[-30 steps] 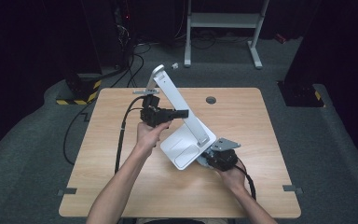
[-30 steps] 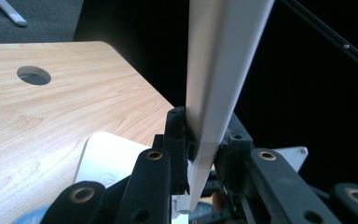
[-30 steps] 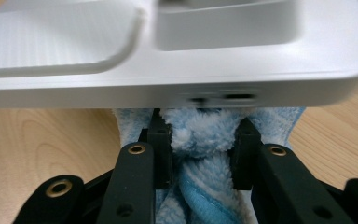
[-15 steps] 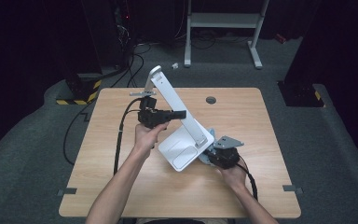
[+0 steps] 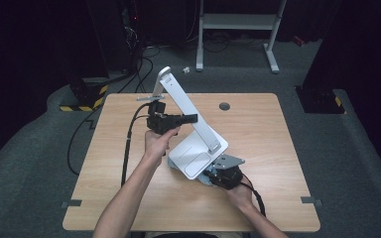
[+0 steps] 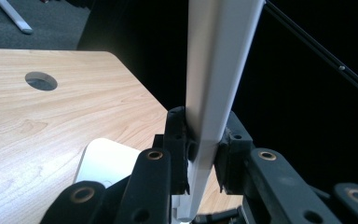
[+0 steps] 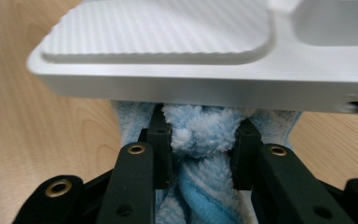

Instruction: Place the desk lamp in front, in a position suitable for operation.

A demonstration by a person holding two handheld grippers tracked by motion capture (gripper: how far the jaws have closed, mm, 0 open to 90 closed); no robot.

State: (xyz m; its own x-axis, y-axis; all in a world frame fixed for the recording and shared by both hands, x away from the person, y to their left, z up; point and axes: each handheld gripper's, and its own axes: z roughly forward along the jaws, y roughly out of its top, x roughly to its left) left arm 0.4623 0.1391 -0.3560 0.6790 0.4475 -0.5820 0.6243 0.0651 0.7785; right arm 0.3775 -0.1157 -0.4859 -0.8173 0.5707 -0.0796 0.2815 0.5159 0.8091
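A silver metal stand (image 5: 188, 119) leans on the wooden table (image 5: 258, 129), its flat base (image 5: 196, 154) tipped toward me and its long arm rising to the back left. My left gripper (image 5: 191, 118) is shut on that arm (image 6: 209, 107), both pads (image 6: 177, 140) pressing its sides. My right gripper (image 5: 209, 174) sits at the base's near edge, shut on a bunched blue and white fluffy cloth (image 7: 200, 135). The cloth presses against the underside of the base's front rim (image 7: 205, 86).
A round cable hole (image 5: 224, 106) lies in the table behind the stand. Black cables (image 5: 126, 148) trail off the table's left side. A white metal frame (image 5: 238, 25) stands on the grey floor beyond the table.
The right gripper with the cloth has slid left along the base's near edge. The stand and the left gripper have kept still.
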